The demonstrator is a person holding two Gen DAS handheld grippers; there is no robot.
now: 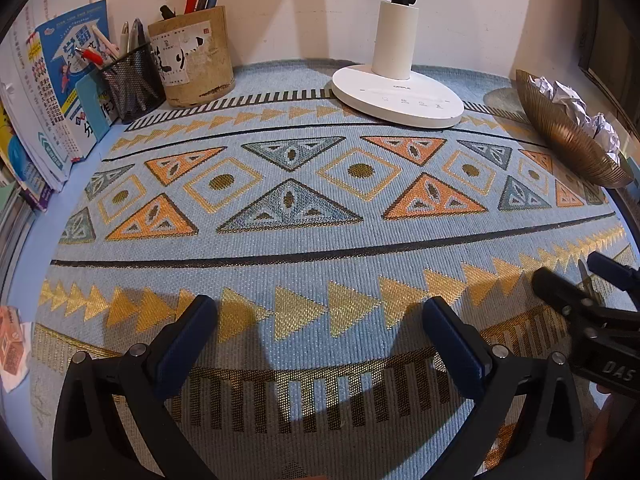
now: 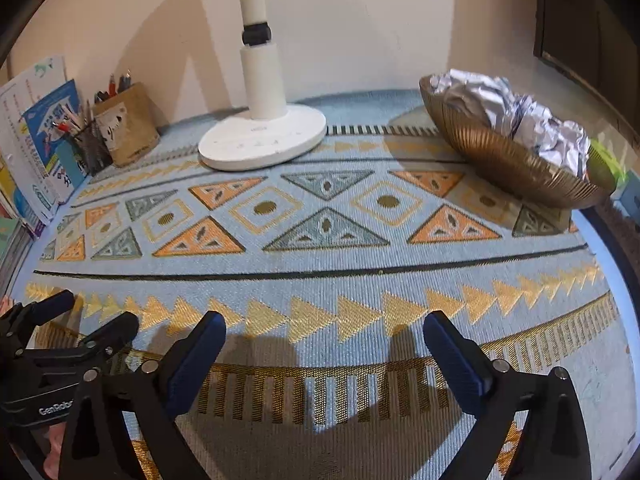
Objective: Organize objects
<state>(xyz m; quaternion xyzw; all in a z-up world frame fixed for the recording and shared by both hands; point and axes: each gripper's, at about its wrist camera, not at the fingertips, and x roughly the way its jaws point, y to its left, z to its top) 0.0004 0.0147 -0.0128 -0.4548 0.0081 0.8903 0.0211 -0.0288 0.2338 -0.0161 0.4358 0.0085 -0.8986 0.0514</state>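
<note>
Left gripper: fingers spread wide, nothing between them, only patterned cloth showing in the gap. Low centre of the left wrist frame.

Right gripper: fingers likewise wide apart and empty, low centre of the right wrist frame. Each tool also shows at the other view's lower corner: right one at lower right of the left view, left one at lower left of the right view. The two sit side by side above the near edge of the cloth.

Cloth is light blue, woven, with gold triangles, orange and grey triangles, diamonds and black lines; it covers the desk out to the wall.

White lamp base, upper centre of the left view, stands on the cloth near the wall, column rising out of frame.

Upper right: ribbed bronze bowl holding crumpled paper, several white wads heaped above the rim.

Upper left: cork pen cup with pens, and touching it on its left a black mesh pen holder also stocked with pens. Further left, books lean upright at the frame edge.

Lower left edge of the left view: a small orange packet, partly cut off.
</note>
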